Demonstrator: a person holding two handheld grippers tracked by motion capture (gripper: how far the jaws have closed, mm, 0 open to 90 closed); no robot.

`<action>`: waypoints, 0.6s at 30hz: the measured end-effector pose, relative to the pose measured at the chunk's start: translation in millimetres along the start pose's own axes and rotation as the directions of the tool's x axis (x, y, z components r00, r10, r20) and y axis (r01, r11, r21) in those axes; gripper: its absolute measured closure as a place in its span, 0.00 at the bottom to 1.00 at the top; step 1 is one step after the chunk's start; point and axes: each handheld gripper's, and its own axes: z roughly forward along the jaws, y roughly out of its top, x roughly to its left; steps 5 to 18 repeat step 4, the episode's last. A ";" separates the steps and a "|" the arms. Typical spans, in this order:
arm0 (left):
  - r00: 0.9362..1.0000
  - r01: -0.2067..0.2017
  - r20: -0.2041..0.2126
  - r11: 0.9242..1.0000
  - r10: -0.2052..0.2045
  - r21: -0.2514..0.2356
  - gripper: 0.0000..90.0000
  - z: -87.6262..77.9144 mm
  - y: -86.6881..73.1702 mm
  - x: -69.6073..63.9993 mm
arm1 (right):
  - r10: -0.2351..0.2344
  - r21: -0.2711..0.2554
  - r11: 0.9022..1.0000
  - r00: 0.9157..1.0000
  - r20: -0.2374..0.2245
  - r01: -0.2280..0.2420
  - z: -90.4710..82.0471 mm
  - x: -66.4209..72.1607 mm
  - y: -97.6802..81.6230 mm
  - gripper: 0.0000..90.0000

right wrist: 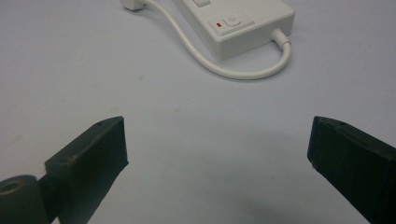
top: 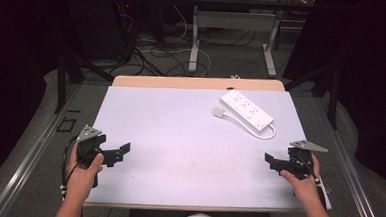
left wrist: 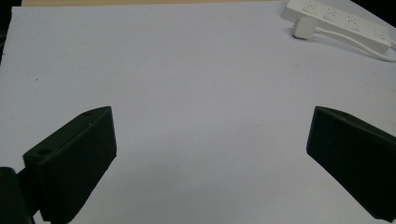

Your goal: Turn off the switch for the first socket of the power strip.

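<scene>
White plastic power strip [top: 246, 109] with its looped white cable lies far right on the table, untouched, while left gripper [top: 120, 153] and right gripper [top: 270, 161] hover with jaws spread wide, empty.

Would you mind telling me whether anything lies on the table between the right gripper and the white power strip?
Nothing visible does. The right gripper is open over the bare white table, and the right gripper view shows plain surface up to the power strip and its looped cable. The plug lies off to the strip's left.
</scene>
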 end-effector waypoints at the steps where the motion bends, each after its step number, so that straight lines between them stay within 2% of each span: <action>1: 1.000 -0.001 0.000 1.000 0.001 0.000 0.02 0.0 0.2 0.0 | 0.001 0.000 1.000 1.000 0.000 -0.001 0.1 0.1 -0.1 0.05; 18: 1.000 0.001 0.000 1.000 -0.001 0.000 0.02 -0.1 1.0 0.3 | 0.010 0.003 1.000 1.000 0.000 -0.010 -0.5 0.0 -0.5 0.05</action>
